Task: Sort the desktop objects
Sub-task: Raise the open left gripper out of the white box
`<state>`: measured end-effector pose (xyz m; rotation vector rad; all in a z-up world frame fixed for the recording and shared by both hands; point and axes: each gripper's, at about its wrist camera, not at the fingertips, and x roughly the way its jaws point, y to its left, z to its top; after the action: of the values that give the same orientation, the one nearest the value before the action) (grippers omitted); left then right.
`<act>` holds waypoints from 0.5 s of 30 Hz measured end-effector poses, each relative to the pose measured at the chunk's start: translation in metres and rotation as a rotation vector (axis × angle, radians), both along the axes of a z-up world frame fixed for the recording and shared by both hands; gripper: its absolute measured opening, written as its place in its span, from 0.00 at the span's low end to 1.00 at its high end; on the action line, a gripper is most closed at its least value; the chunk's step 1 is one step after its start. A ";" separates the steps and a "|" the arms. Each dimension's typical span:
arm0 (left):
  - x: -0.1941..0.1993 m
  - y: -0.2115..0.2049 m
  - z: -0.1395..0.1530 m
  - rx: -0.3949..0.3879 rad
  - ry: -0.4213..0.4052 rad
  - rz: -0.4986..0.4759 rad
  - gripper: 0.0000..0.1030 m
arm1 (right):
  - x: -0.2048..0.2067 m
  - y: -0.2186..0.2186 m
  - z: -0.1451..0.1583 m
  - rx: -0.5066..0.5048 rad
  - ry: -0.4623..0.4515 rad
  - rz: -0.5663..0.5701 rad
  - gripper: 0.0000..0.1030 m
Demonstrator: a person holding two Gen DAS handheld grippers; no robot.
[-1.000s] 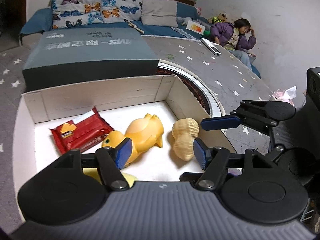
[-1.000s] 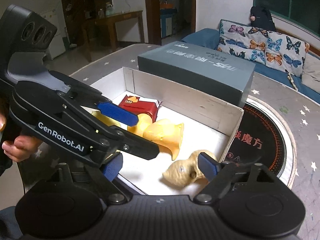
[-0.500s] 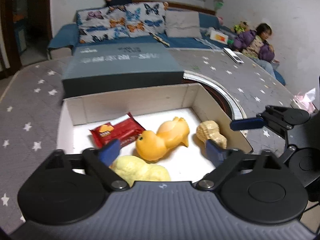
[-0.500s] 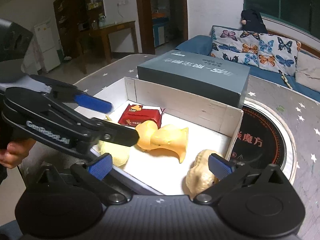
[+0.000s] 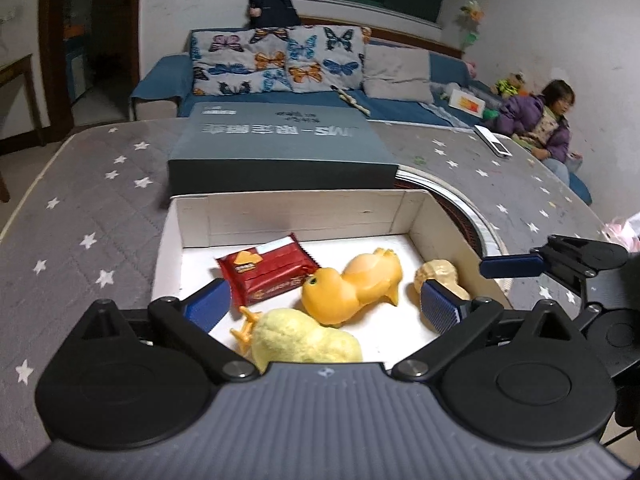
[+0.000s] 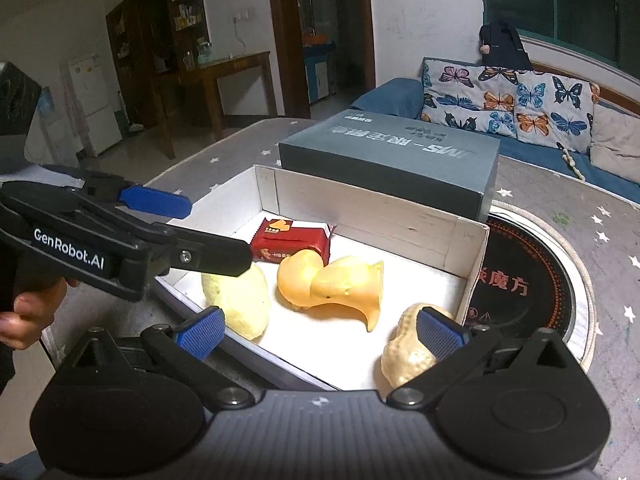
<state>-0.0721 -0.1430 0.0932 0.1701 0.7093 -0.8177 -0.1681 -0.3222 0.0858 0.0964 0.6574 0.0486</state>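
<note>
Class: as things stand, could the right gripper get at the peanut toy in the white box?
Probably yes: the right gripper is open, the peanut toy lies just by its right finger, and nothing covers it.

We see a white box [image 5: 296,216] holding a red snack packet [image 5: 268,276], an orange duck [image 5: 352,288], a pale yellow plush chick [image 5: 304,340] and a tan peanut [image 5: 438,276], on a grey, white-starred counter [image 5: 80,216]; both claws' pads [image 6: 200,330] are blue.

Left tool [image 5: 323,307] and right tool [image 6: 319,333] both gape wide, empty.
</note>
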 end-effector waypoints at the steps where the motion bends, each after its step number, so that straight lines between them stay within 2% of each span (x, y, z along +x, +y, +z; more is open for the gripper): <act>1: 0.000 0.002 0.000 0.000 -0.005 0.012 0.98 | 0.000 -0.001 0.000 0.002 -0.001 0.000 1.00; 6: 0.001 0.010 0.000 -0.015 -0.012 0.059 0.99 | 0.004 -0.002 0.000 0.007 -0.001 0.010 1.00; 11: 0.000 0.014 0.001 0.009 -0.069 0.105 1.00 | 0.009 0.002 0.000 0.015 -0.001 0.013 1.00; 15: 0.001 0.018 0.003 -0.001 -0.077 0.117 1.00 | 0.010 0.002 0.001 0.012 -0.004 0.011 1.00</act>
<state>-0.0713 -0.1251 0.0964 0.1565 0.6401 -0.6960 -0.1583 -0.3202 0.0872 0.1037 0.6534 0.0637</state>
